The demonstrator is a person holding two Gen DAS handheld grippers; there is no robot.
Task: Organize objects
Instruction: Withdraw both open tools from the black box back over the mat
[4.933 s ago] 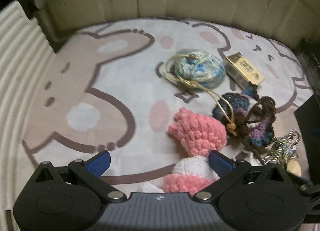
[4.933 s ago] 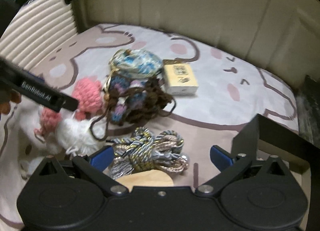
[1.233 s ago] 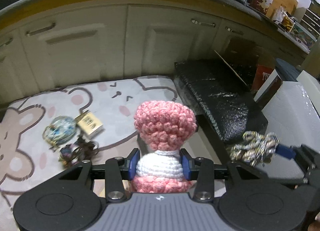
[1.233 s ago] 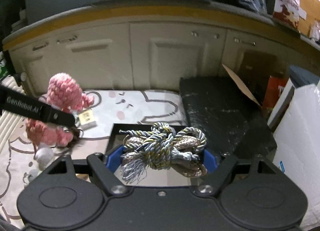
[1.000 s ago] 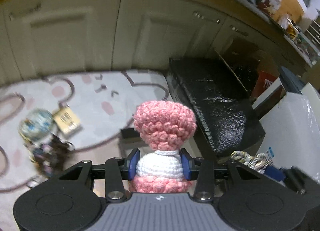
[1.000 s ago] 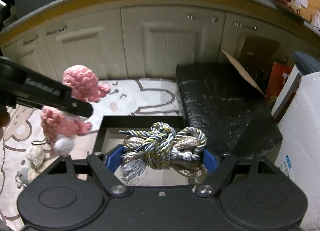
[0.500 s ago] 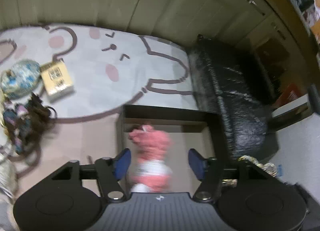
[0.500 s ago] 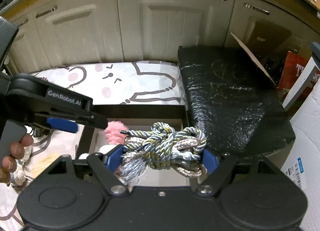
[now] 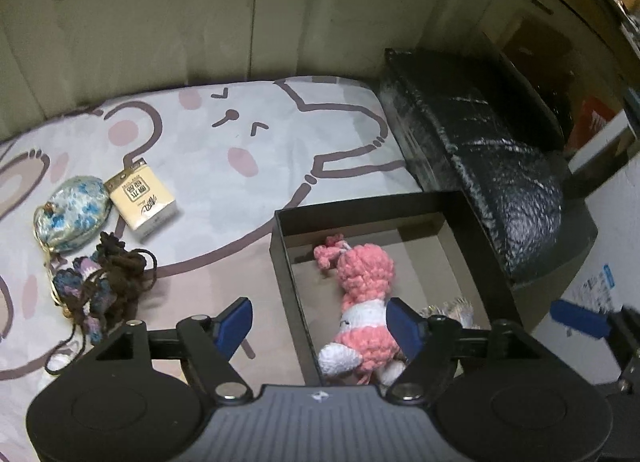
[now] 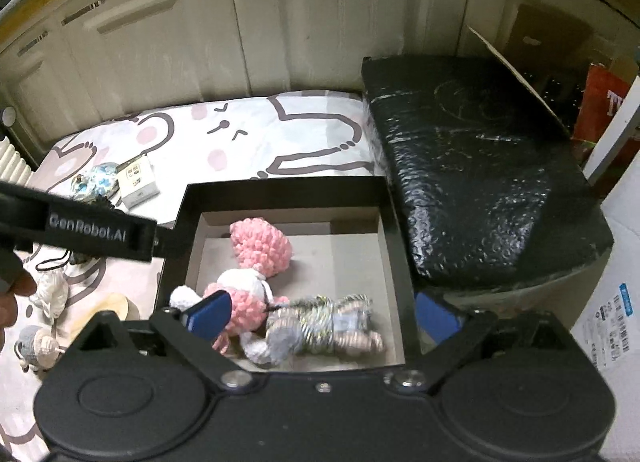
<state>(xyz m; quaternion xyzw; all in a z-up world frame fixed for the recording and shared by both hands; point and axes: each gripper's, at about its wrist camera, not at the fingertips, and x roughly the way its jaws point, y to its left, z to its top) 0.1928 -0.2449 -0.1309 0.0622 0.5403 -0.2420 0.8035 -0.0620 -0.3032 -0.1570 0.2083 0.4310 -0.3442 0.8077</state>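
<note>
Both tools hang wide open and empty over the box [image 10: 384, 198], jaws having just spread; doll [image 10: 256, 258] and cord bundle [image 10: 320, 326] lie below, remaining trinkets [image 9: 100, 286] nearer the left tool [image 9: 320, 322].

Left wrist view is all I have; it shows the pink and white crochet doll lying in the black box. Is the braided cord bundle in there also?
Observer: Yes, the grey and gold braided cord bundle lies in the black box, beside the pink and white crochet doll.
Operator: Does the right tool grip it?
Observer: No, the right tool is open; its jaws have just been opening, and the cord lies below between them, untouched.
Operator: What remains outside?
Observer: A white crochet piece and a pale wooden piece, left of the box.
</note>
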